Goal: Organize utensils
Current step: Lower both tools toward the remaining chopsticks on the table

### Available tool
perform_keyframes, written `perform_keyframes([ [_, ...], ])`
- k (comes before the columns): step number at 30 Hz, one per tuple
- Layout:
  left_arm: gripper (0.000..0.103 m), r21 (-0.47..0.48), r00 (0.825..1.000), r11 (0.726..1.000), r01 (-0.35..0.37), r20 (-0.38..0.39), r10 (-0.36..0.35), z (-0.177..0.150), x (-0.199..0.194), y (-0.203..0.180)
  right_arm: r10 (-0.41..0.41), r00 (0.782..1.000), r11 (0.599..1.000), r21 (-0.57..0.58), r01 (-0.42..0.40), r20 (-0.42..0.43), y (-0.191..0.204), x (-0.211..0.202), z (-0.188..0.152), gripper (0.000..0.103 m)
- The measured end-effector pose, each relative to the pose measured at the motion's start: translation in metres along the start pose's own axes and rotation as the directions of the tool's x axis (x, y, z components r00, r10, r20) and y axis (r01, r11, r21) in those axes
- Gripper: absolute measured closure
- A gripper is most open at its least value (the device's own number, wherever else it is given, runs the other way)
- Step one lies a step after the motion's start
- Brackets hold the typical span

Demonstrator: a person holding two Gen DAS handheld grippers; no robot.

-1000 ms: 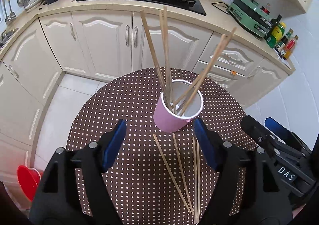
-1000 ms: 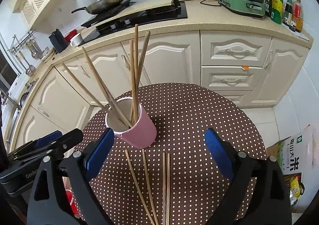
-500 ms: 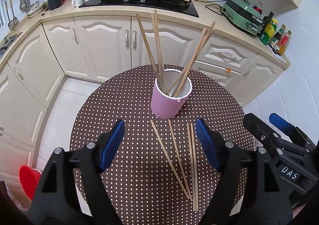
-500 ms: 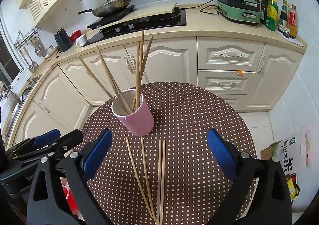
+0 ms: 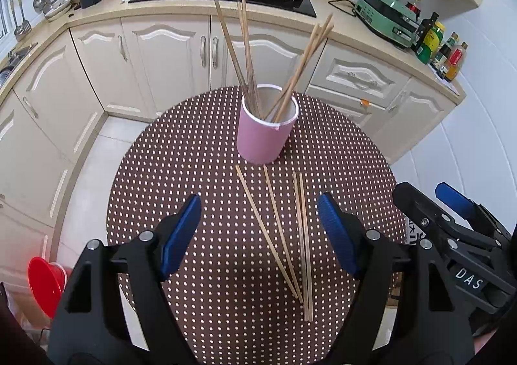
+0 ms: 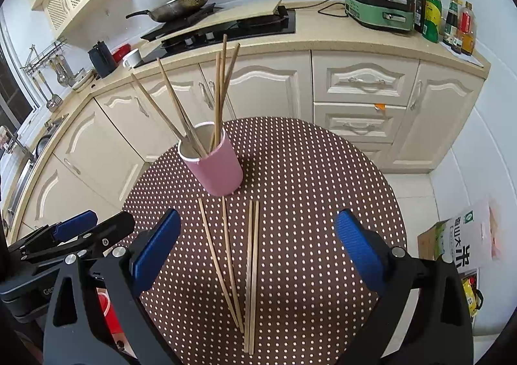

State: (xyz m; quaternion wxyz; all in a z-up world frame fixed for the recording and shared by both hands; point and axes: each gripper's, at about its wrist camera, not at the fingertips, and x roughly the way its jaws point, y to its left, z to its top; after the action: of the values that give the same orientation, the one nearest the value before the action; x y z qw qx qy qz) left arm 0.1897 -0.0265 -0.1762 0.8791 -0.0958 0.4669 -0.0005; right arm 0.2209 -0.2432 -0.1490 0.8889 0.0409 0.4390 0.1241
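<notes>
Chopsticks (image 6: 250,271) loose mid-table (image 6: 323,171); both tongs (image 5: 260,232) (image 6: 257,242) agape above.

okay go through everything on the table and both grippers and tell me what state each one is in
pink cup: upright, holding several chopsticks.
chopsticks in the cup: standing, leaning against the rim.
loose chopsticks: four, lying flat on the polka-dot tablecloth in front of the cup.
left gripper: open, empty, above the loose chopsticks.
right gripper: open, empty.

A round dotted brown table (image 5: 181,151) carries a pink cup (image 5: 263,135) and four loose chopsticks (image 5: 284,235)
</notes>
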Motion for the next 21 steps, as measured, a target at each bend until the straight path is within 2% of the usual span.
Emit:
perform_keyframes([
  [13,0.029,-0.006,0.992,1.0,-0.019,-0.127,0.018,-0.032,0.034,0.006,-0.03,0.989,0.999,0.037,0.036,-0.143,-0.013,0.032,-0.03,0.01],
  [21,0.029,-0.012,0.975,0.999,-0.04,-0.22,0.037,-0.04,0.066,0.01,-0.053,0.97,0.995,0.067,0.071,-0.235,-0.019,0.062,-0.041,0.01],
])
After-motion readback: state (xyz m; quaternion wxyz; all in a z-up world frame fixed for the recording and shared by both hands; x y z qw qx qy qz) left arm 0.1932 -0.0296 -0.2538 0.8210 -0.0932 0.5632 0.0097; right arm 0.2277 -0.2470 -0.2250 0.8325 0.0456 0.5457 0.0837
